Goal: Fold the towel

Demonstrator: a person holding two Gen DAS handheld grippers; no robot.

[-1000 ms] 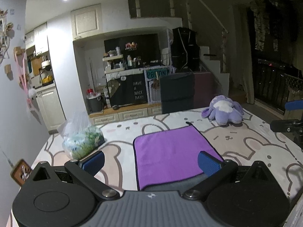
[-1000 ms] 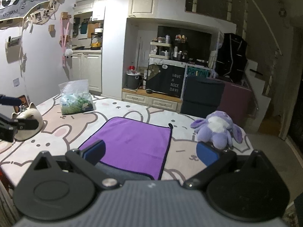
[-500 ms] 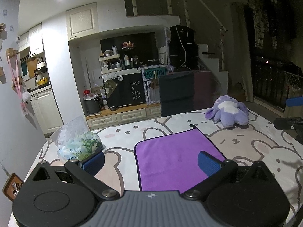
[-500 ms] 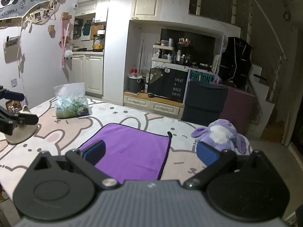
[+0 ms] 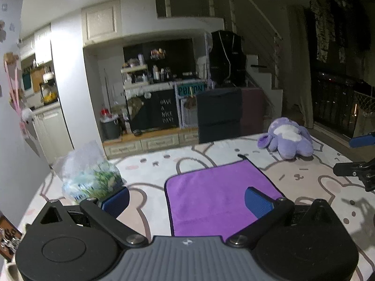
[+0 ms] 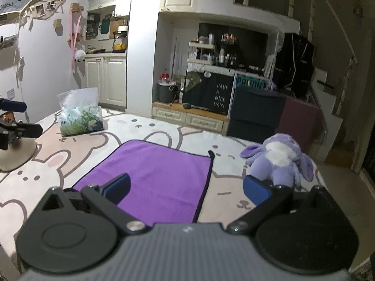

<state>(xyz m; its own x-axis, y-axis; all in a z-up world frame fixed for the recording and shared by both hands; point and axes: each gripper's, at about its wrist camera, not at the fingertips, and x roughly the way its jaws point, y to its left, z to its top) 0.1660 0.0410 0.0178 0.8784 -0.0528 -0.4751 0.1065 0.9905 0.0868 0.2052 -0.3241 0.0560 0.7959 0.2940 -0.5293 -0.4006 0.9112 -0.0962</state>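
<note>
The left gripper is held with its jaws spread wide and nothing between them, low in the frame over the near left part of the purple towel. The right gripper is likewise spread and empty, above the towel's near right edge. Compared with a second ago, both cameras are seen to have drawn back and lifted slightly: the towel sits a little farther from the blue pads, and its grey near edge is no longer seen in the left view. The towel lies flat and unfolded at the centre of the bunny-print counter, so no fold is judged to have been started; an approach to the near corners is probably being set up.

One container is seen: a clear plastic bag at middle left of the right view, filled with green-and-white packets whose nature cannot be told. A purple plush toy rests at right, well apart from the towel.
</note>
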